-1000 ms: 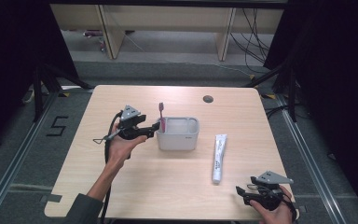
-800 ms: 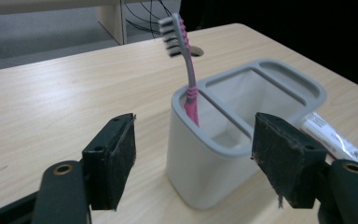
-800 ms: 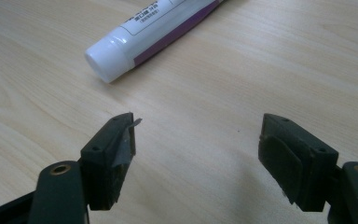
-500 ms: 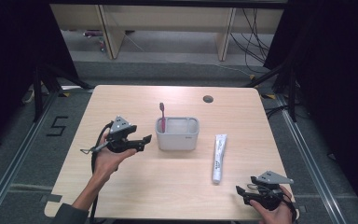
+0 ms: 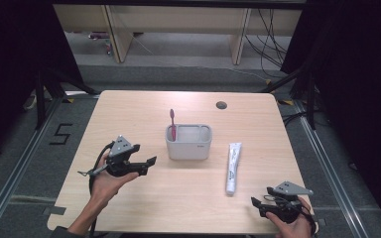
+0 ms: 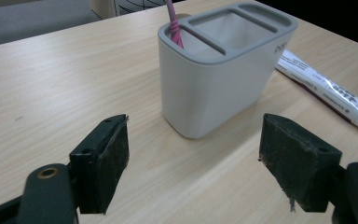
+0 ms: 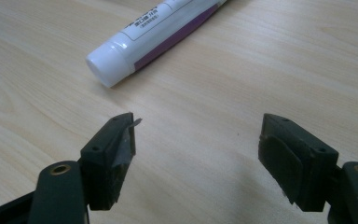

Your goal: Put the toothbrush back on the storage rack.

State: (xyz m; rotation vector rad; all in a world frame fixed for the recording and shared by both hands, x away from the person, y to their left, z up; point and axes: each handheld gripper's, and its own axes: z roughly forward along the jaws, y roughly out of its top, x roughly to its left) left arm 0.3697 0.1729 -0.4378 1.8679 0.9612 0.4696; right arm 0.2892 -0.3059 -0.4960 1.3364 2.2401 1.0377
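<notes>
My left hand-held gripper (image 5: 151, 162): black body, grey three-cornered plate on top, black cable looping off at 7 o'clock. My right hand-held gripper (image 5: 254, 202): same black build, same grey plate. Jaws are black blocks with worn dark pads (image 6: 117, 154), brass-ringed holes at their bases. Dark sleeve edge on my left forearm.
</notes>
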